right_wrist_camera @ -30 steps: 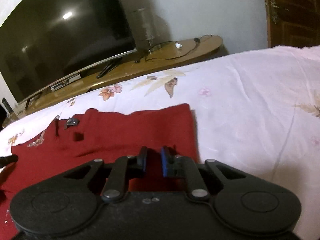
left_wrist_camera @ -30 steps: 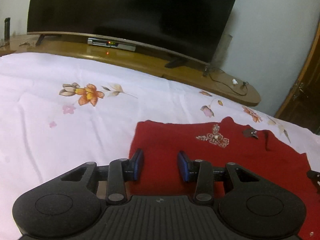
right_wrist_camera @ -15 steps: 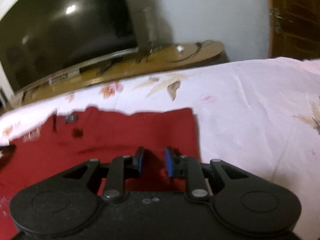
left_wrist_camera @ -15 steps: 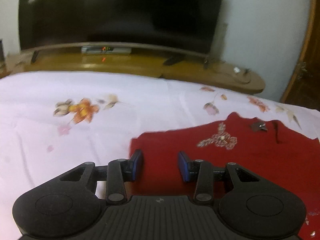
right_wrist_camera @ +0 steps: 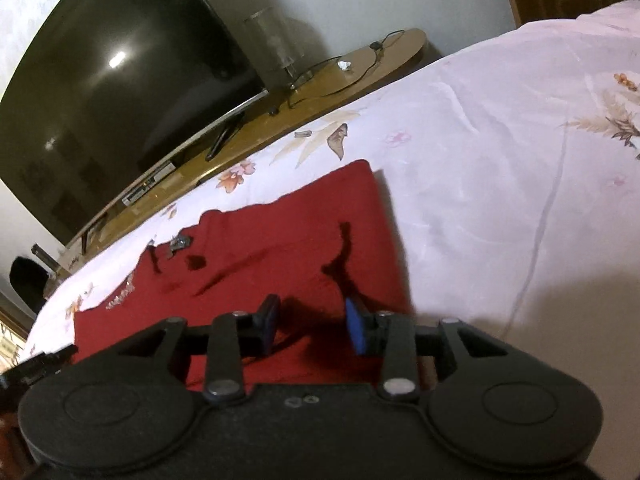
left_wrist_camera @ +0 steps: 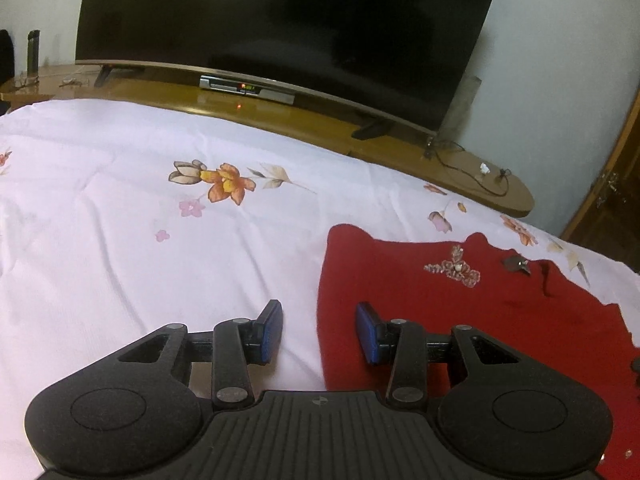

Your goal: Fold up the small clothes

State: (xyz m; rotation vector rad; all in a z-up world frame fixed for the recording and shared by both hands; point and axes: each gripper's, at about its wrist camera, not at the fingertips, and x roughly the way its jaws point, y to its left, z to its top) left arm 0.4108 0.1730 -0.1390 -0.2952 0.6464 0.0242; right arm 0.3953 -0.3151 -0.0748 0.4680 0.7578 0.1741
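Note:
A small red garment [left_wrist_camera: 460,320] with beaded embroidery [left_wrist_camera: 456,268] lies flat on the flowered white bedsheet [left_wrist_camera: 160,260]. My left gripper [left_wrist_camera: 318,310] is open and straddles the garment's left edge, one pad over the sheet and one over red cloth. In the right wrist view the garment [right_wrist_camera: 280,232] shows a raised crease running toward the right pad. My right gripper [right_wrist_camera: 311,304] sits low over the garment's right part, near its right edge. Its jaws are closing with red cloth lying between them, and the pads do not press on it.
A large dark television [left_wrist_camera: 280,20] stands on a curved wooden stand [left_wrist_camera: 460,168] beyond the bed's far edge, with cables and a set-top box [left_wrist_camera: 248,89]. A wooden door [left_wrist_camera: 612,208] is at the right. Bare sheet [right_wrist_camera: 500,180] spreads on both sides of the garment.
The left gripper has shifted left, so the garment's left edge now lies between its fingers. The right gripper has rolled, its jaws stand wider apart, and a crease has risen in the cloth.

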